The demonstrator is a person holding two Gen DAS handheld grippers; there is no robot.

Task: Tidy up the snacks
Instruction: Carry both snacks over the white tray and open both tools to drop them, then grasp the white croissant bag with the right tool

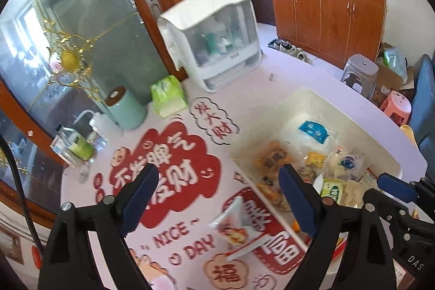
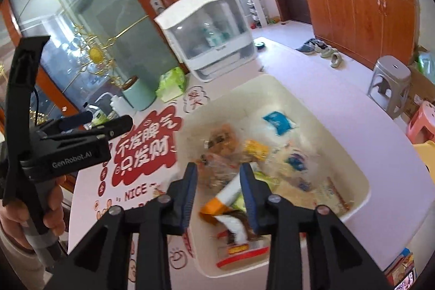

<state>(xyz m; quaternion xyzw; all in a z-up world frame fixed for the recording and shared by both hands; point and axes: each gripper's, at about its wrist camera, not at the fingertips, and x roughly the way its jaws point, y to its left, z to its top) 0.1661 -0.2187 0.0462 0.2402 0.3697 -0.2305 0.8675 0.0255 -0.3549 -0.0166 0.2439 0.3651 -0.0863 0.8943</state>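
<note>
Round white table (image 1: 312, 78) with a red-and-white printed mat (image 1: 174, 175) across its near half. At 12 o'clock on the table, a white storage cabinet (image 1: 217, 45) with a clear front. Toward 3 o'clock of the mat, a cream plastic bin (image 2: 353, 162) filled with loose snack packets (image 2: 272, 148), a blue one (image 2: 277, 121) near its far wall. At 10 o'clock, a mint canister (image 1: 127, 110), with a green tissue pack (image 1: 167, 95) just to its right.

Left gripper (image 1: 220, 178) above the mat with jaws spread wide and nothing between them; below it, one snack packet (image 1: 233, 224) with a red-and-orange print, lying or falling just outside the bin's near-left wall, too blurred to tell which. A hand (image 2: 32, 211) around its grey handle at 8 o'clock in the right wrist view.

Right gripper (image 2: 217, 175) over the bin's near end, jaws partly apart, an orange-and-white packet (image 2: 225, 197) in the gap between them, blurred, not clamped by the pads, with the rest of the bin's snacks underneath.
</note>
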